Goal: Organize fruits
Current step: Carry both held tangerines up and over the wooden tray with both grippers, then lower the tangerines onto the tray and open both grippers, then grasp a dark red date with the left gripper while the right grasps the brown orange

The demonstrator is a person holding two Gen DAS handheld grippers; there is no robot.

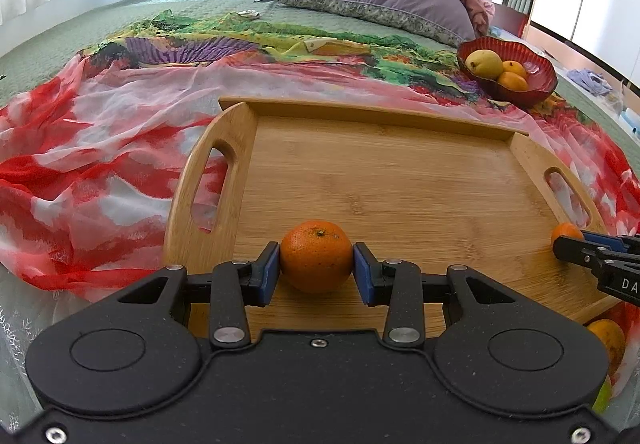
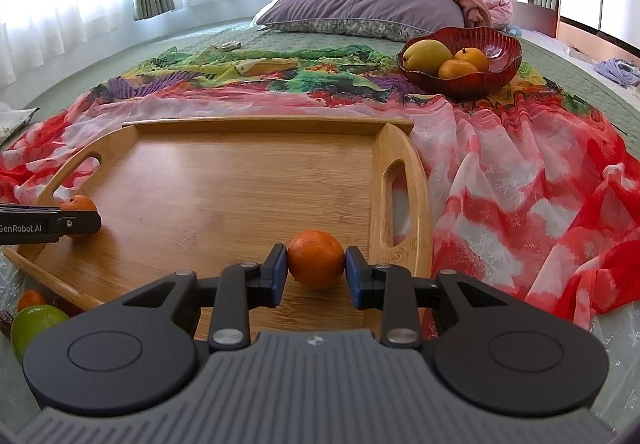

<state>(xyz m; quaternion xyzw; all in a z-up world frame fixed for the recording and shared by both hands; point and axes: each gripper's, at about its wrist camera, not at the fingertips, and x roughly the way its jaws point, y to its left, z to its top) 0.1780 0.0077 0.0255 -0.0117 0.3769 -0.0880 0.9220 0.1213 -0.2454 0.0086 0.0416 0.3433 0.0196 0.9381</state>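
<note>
Each gripper, the left gripper [image 1: 316, 267] and the right gripper [image 2: 316, 270], squeezes a round, firm orange by its sides near the tray's [image 1: 400, 180] front edge.

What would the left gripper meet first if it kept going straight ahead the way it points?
The left gripper, shut on an orange, would likely cross bare tray floor and meet the tray's far wall first. Its height above the tray is unclear, so it might pass over onto the scarf.
</note>
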